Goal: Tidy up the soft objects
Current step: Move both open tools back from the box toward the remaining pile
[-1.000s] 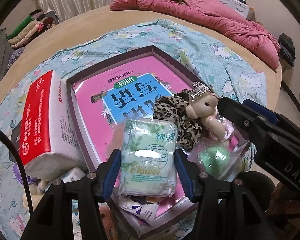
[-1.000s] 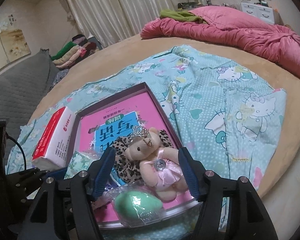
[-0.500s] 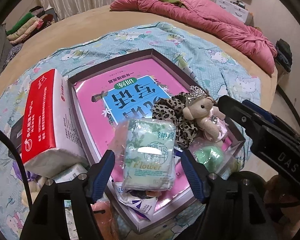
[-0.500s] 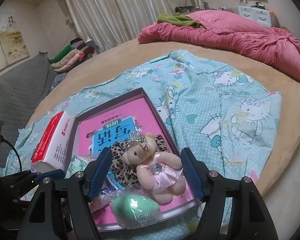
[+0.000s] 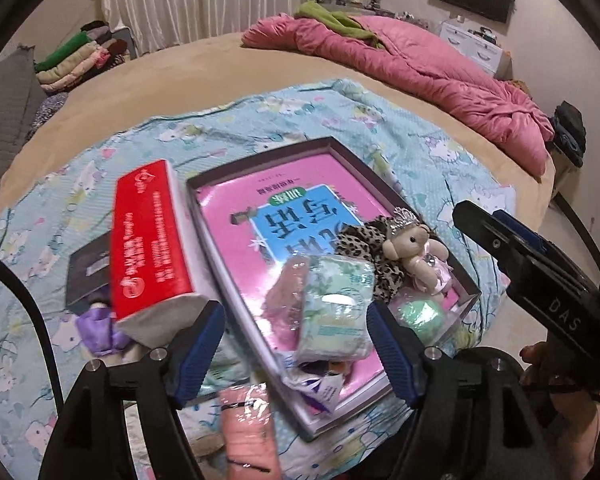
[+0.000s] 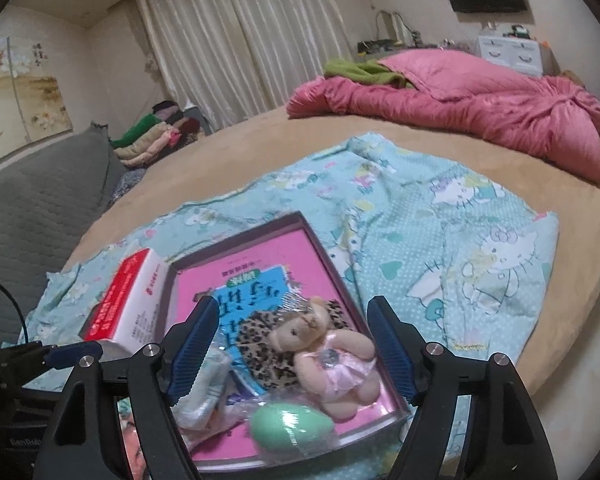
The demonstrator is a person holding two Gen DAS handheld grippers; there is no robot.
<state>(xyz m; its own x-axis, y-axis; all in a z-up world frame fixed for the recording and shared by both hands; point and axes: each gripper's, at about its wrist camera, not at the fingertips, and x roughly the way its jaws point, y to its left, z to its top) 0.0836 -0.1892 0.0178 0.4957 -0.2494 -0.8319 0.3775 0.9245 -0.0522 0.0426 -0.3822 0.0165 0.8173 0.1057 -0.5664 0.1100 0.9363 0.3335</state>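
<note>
A shallow box [image 5: 260, 164] with a pink book in it lies on the Hello Kitty sheet. In it are a green tissue pack [image 5: 336, 312], a leopard-print cloth [image 5: 364, 240], a small teddy bear [image 5: 416, 256] in a pink dress and a bagged green egg-shaped sponge [image 5: 420, 314]. My left gripper [image 5: 296, 344] is open and empty, raised above the box's near-left edge. My right gripper [image 6: 292, 346] is open and empty above the bear [image 6: 332, 356] and sponge [image 6: 292, 424]. The box [image 6: 300, 220] fills the lower middle of the right wrist view.
A red and white tissue box [image 5: 152, 240] stands left of the box, with a dark flat box [image 5: 88, 276], a purple item [image 5: 100, 332] and a pink packet [image 5: 248, 432] nearby. A pink quilt [image 6: 460, 112] lies far back. Folded clothes [image 6: 152, 136] sit far left.
My left gripper has let go of the green tissue pack, opened wide and pulled back and left. The pack now lies in the box. My right gripper has risen and drawn back a little.
</note>
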